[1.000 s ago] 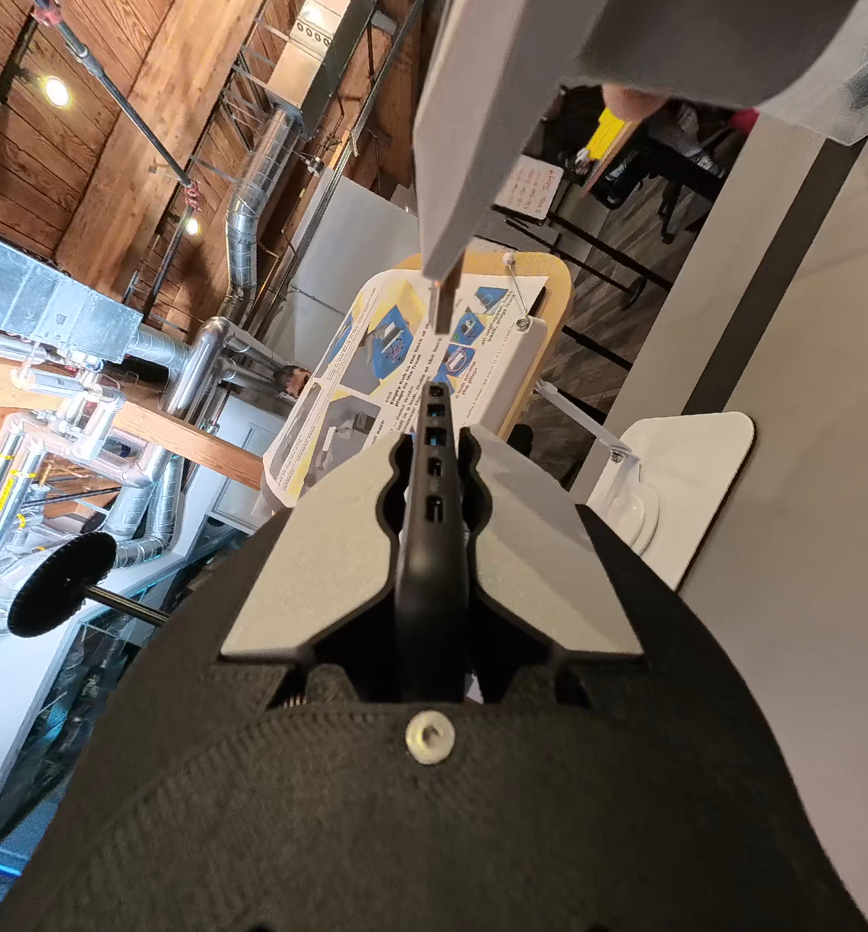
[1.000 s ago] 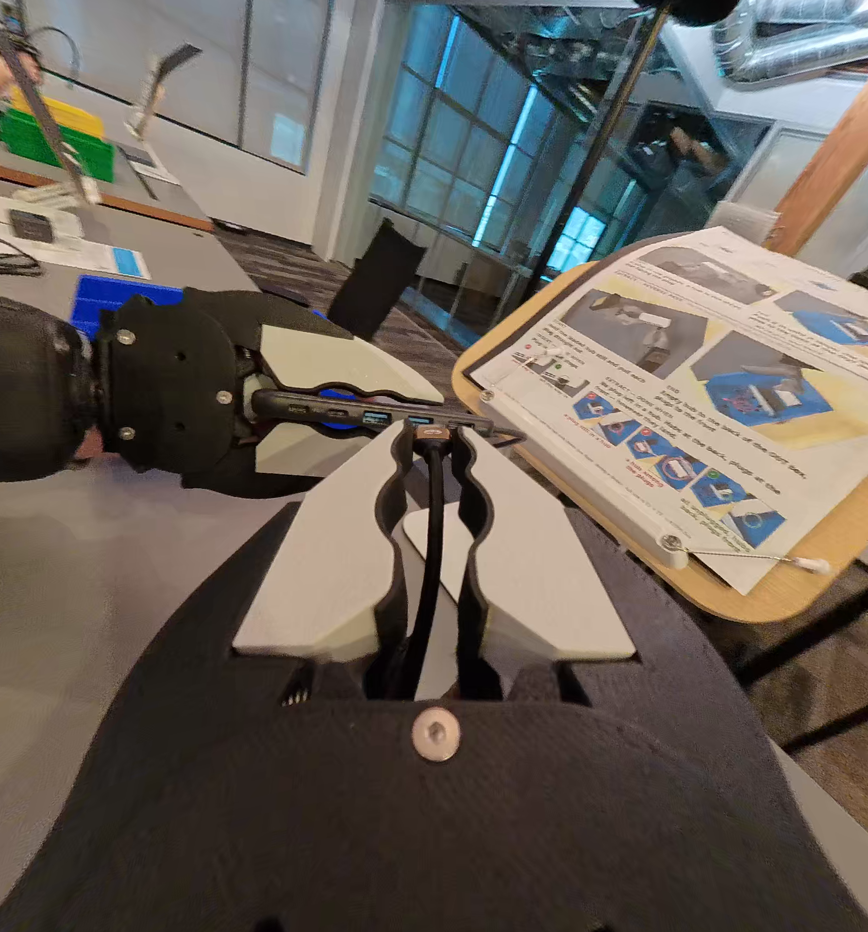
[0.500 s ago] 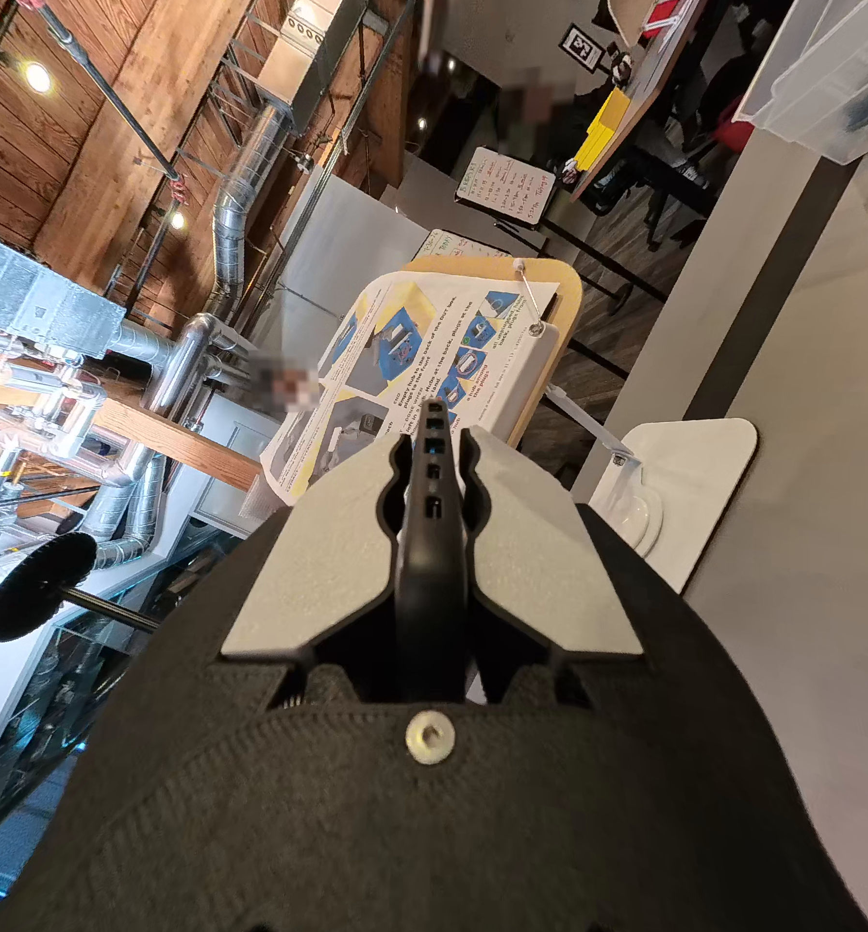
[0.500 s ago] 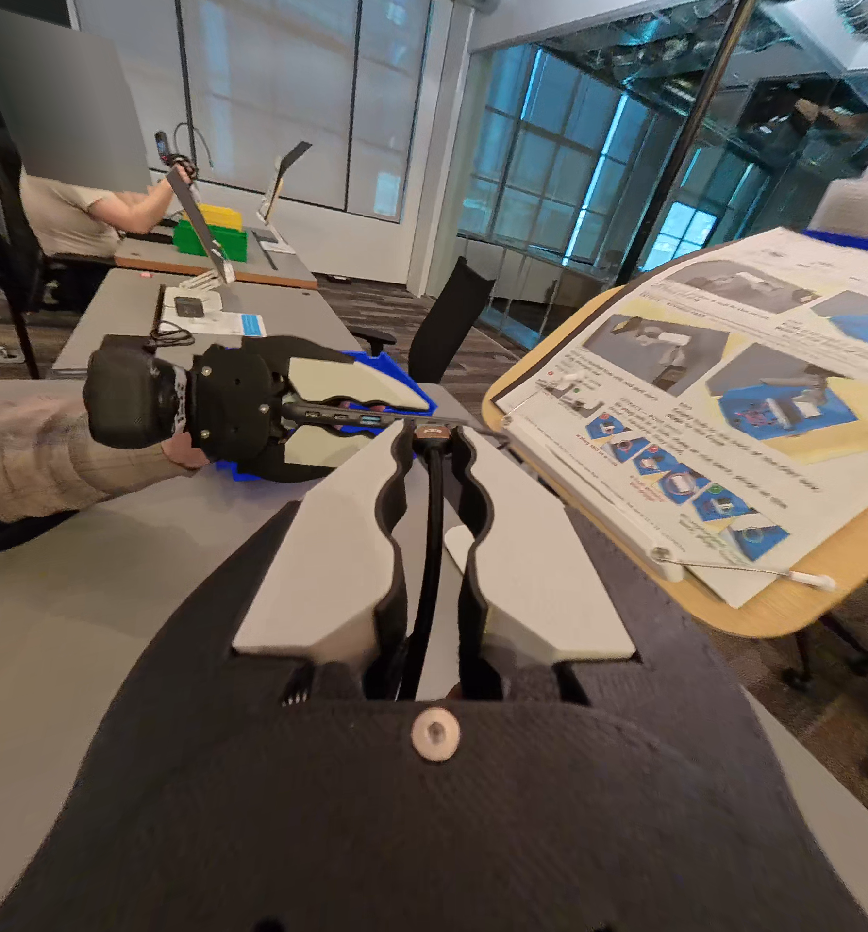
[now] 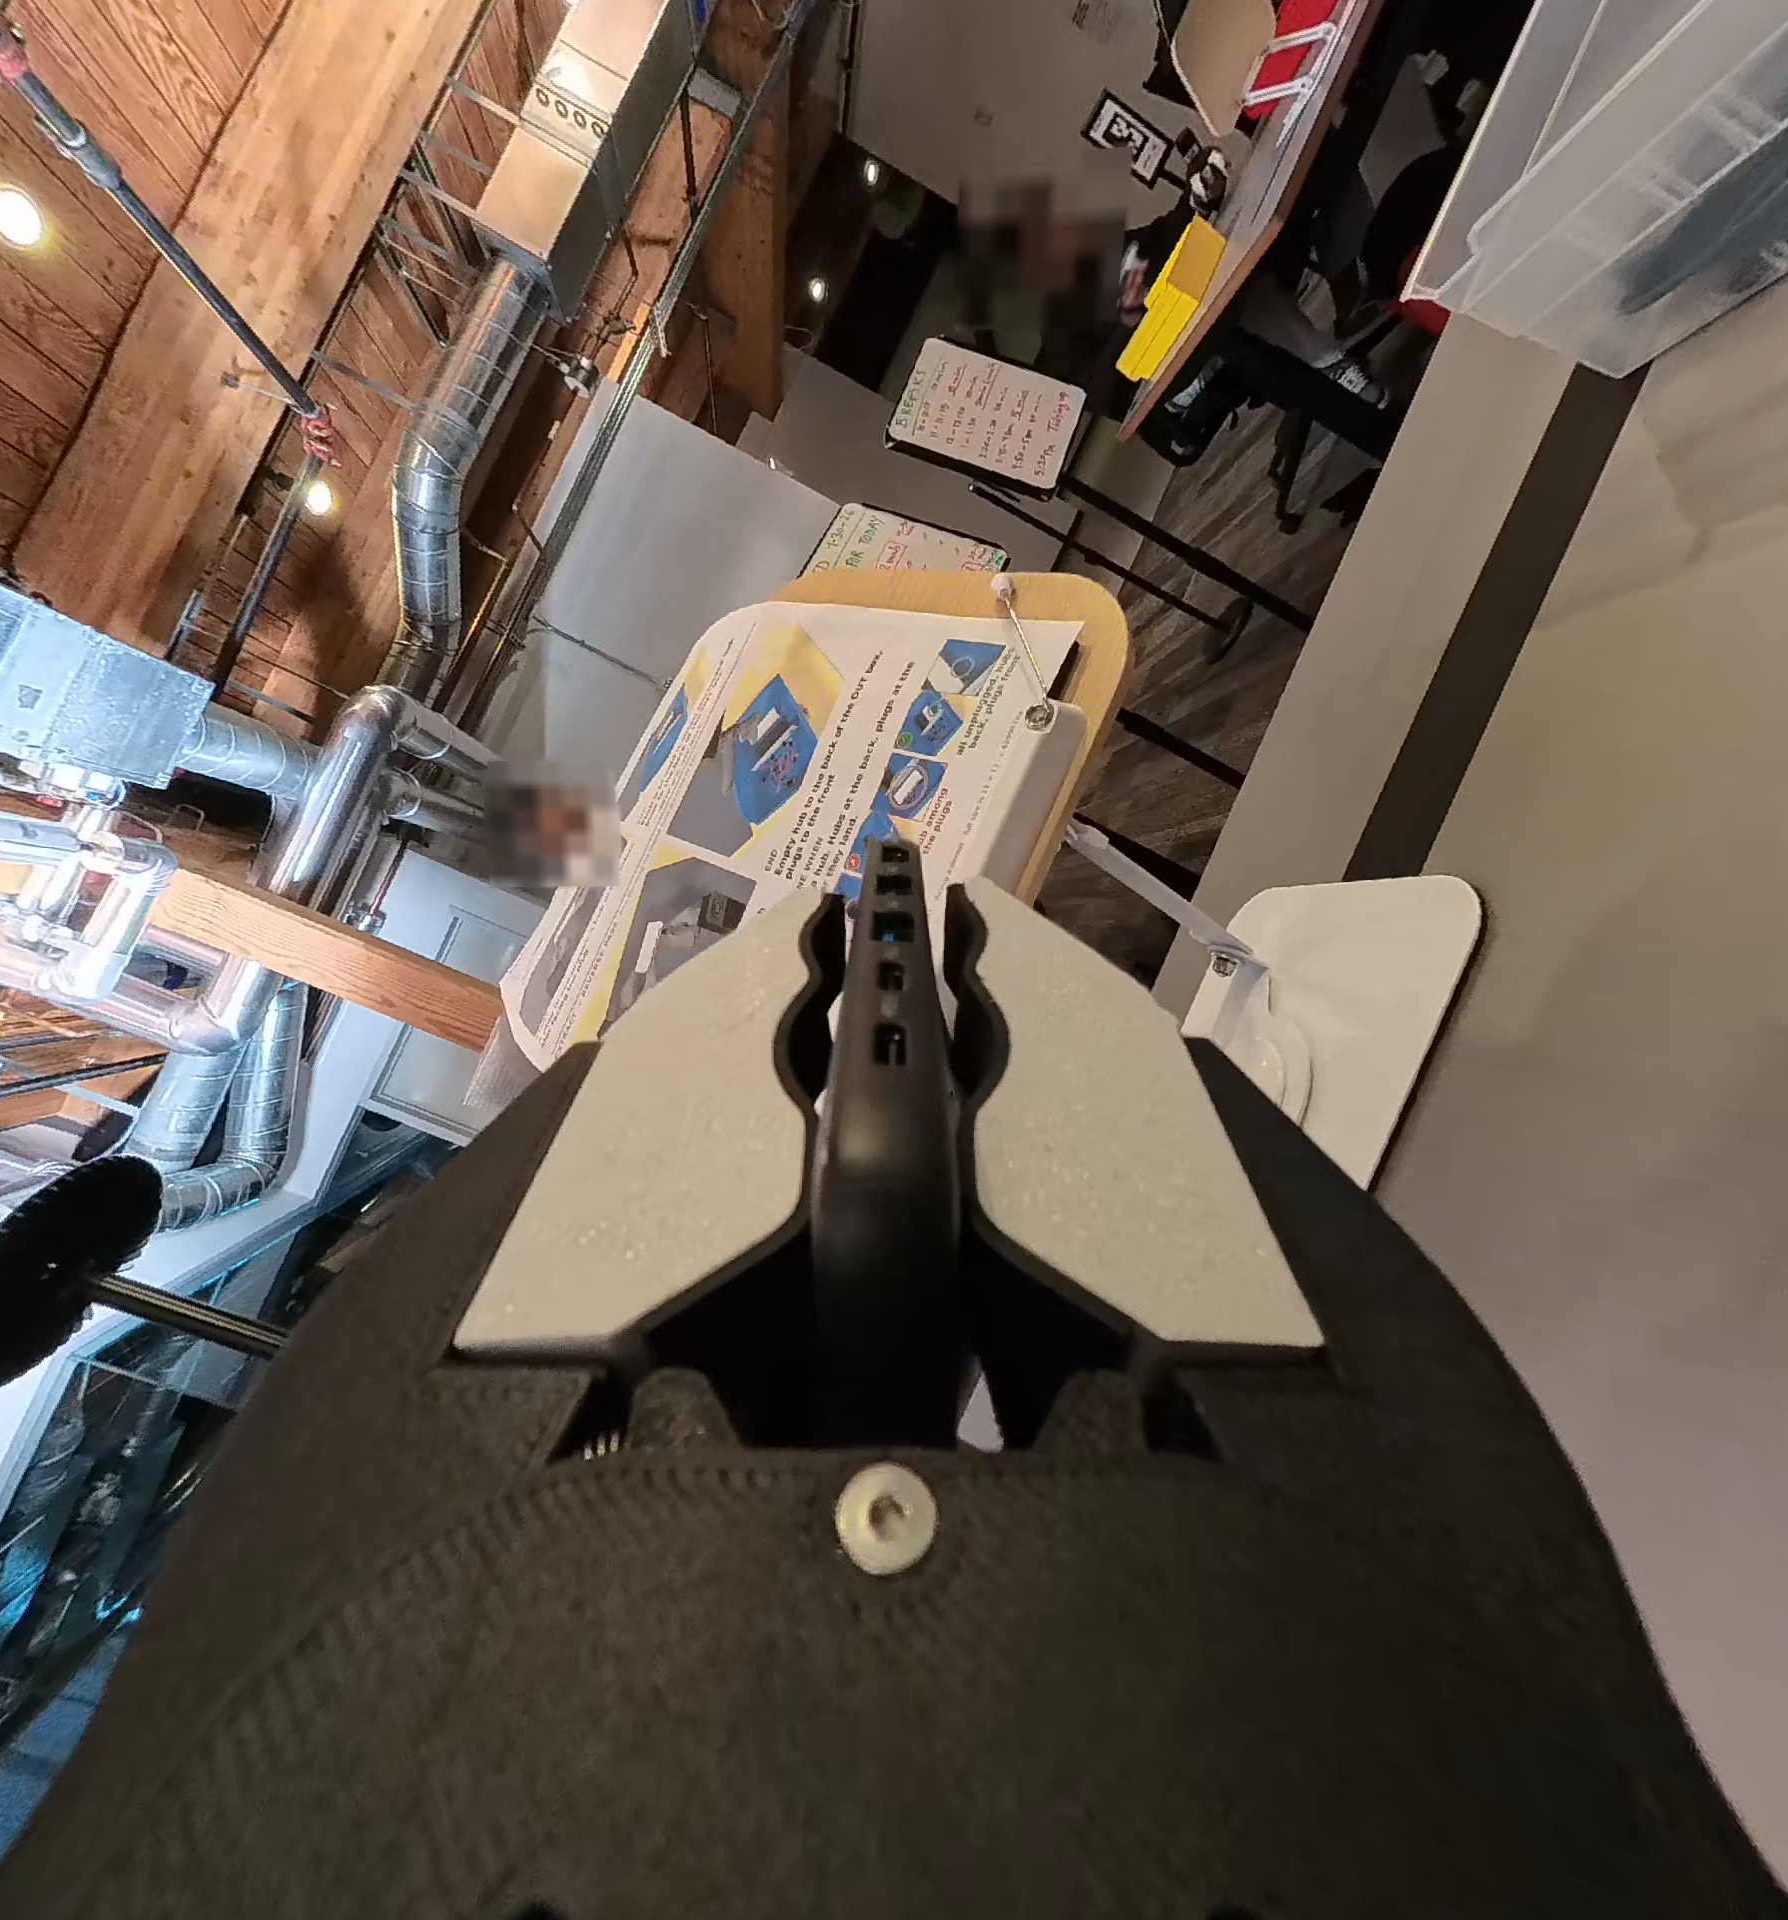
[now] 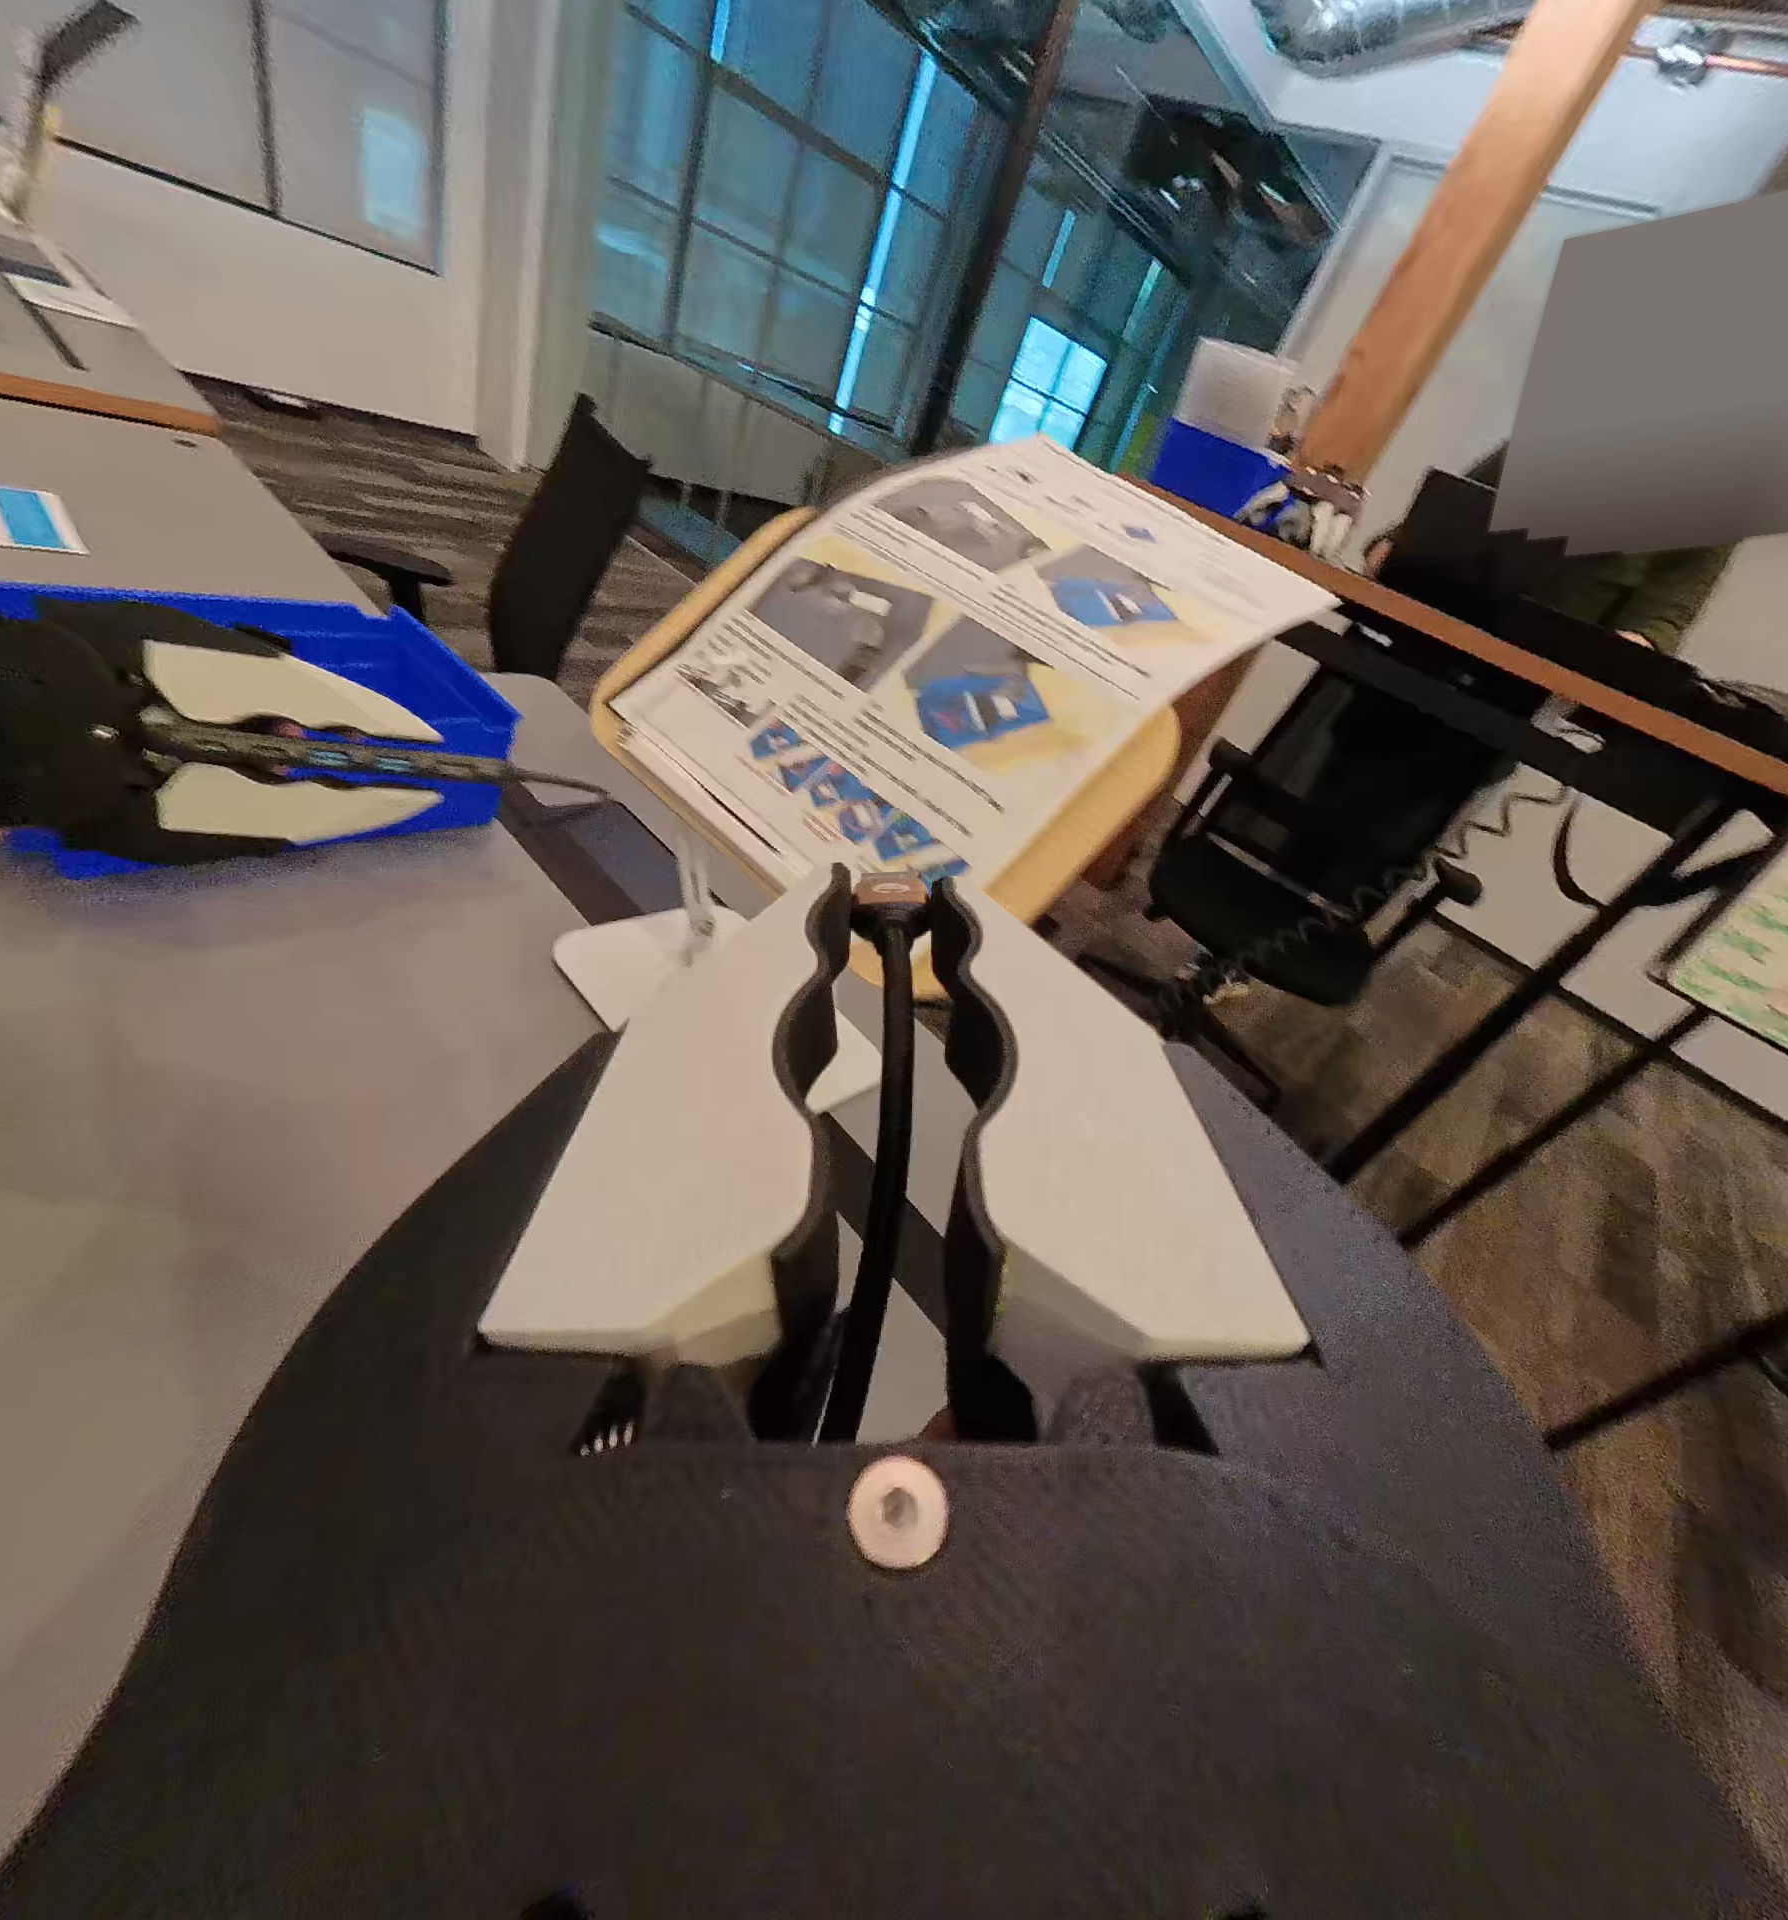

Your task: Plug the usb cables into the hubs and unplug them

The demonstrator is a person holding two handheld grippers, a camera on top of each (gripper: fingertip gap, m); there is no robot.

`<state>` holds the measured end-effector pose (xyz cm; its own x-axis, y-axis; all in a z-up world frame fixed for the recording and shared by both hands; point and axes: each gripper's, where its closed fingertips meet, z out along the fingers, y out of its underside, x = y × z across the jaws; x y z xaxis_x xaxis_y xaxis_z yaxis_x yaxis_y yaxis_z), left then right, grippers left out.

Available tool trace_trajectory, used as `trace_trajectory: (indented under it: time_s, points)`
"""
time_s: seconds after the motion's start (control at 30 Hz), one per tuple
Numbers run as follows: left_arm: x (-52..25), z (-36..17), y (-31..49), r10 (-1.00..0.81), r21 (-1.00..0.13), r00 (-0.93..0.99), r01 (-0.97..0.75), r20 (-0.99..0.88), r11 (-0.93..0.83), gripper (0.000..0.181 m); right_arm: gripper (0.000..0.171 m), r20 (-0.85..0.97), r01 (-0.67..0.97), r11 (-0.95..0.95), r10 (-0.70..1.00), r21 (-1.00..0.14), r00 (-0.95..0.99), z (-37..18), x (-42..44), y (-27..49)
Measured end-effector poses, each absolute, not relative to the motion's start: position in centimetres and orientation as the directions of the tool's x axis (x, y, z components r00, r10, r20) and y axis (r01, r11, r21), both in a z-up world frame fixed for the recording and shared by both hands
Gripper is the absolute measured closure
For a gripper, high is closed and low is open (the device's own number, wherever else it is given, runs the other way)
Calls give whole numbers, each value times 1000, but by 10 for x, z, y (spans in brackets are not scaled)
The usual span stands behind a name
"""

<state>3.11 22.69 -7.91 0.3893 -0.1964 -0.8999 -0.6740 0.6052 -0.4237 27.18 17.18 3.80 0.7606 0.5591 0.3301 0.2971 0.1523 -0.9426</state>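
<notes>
Left tool: the left gripper (image 5: 888, 914), grey-fingered on a black body, is pressed together on a slim black USB hub (image 5: 885, 1029); the hub stands edge-up between the fingers, its row of ports facing the camera and its tip poking out past the fingertips.

Right tool: the right gripper (image 6: 890, 894) pinches the metal-tipped plug (image 6: 890, 891) of a black braided USB cable (image 6: 882, 1122); the cord runs back down the gap between the fingers toward the gripper body.

Where the hub lies: in the right wrist view the hub (image 6: 350, 750) and the left gripper (image 6: 433, 764) sit at mid-left of the frame, in front of a blue plastic bin (image 6: 433, 665) on the grey table (image 6: 194, 1039). The plug is at frame centre, well apart from the hub, nothing joining them.

Key relation: the hub's long axis runs roughly left to right across that view, while the plug points up-frame, toward a tilted wooden stand with a printed instruction sheet (image 6: 973, 665). The plug's nose does not face the port row.

Pose: both grippers are held above the table, the left one rolled on its side.

Judgement: the cable looks unplugged; a further plugging would call for swinging the plug leftward and squaring it to a port.
</notes>
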Motion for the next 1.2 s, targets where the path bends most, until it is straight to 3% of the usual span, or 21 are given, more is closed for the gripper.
trace_trajectory:
  time_s: [0.3, 0.6, 0.77, 0.9, 1.2]
  points:
    - [36, -86, 226, -202, -411, 368, -678, -908, 609, 162, 158, 305, 305, 70, 423, -950, 853, -7, 370, 195]
    - [37, -94, 230, -209, -403, 351, -687, -913, 605, 162, 158, 195, 187, 58, 354, -981, 915, -45, 426, 193]
    - [40, -100, 231, -218, -398, 337, -690, -916, 604, 162, 159, 162, 114, 140, 409, -984, 898, 3, 422, 177]
    - [42, -104, 231, -220, -391, 327, -692, -919, 606, 162, 159, 192, 151, 129, 428, -980, 883, 17, 412, 180]
    - [39, -98, 228, -215, -394, 336, -684, -917, 614, 162, 158, 206, 231, -11, 417, -973, 886, -69, 393, 203]
